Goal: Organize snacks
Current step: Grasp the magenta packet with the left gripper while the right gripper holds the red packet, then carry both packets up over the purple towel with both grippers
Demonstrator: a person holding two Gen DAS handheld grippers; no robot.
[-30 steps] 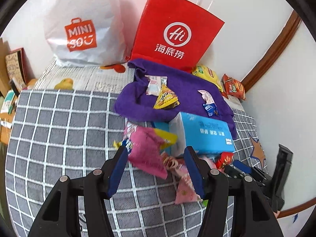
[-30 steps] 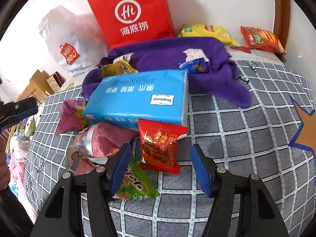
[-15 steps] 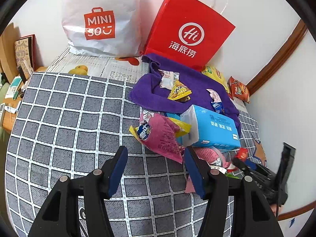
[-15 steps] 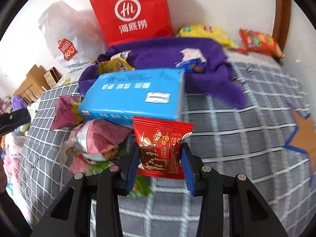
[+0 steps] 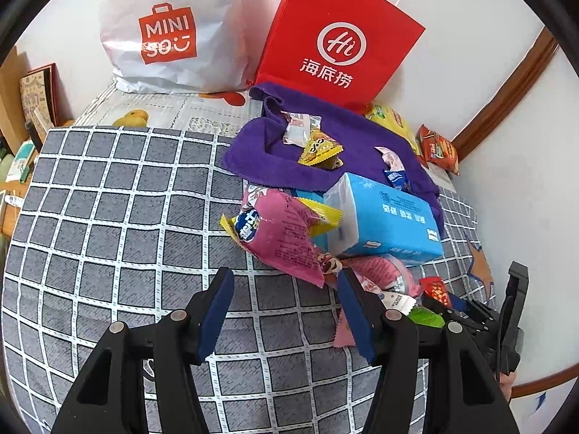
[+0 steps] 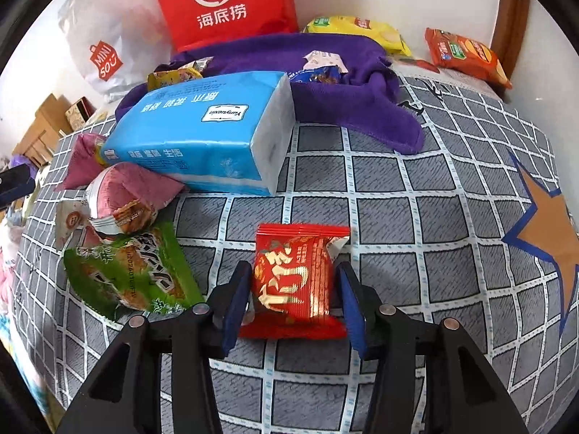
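Note:
A red snack packet sits between the blue pads of my right gripper, just above the grey checked bedspread. The pads still press its sides while the jaws are easing open. It is clear of the blue tissue pack and lies right of a green packet. My left gripper stands open over the bedspread with nothing between its fingers. Just beyond it lies a pink snack bag. In the left wrist view the red packet shows at the right.
A purple cloth with several small snacks lies behind the tissue pack. A red paper bag and a white shopping bag lean on the wall. A yellow chip bag and an orange packet lie at the far right.
My right gripper closed on the red packet and drew it back, away from the tissue pack, uncovering the green packet. The left gripper's view drew back a little from the pile.

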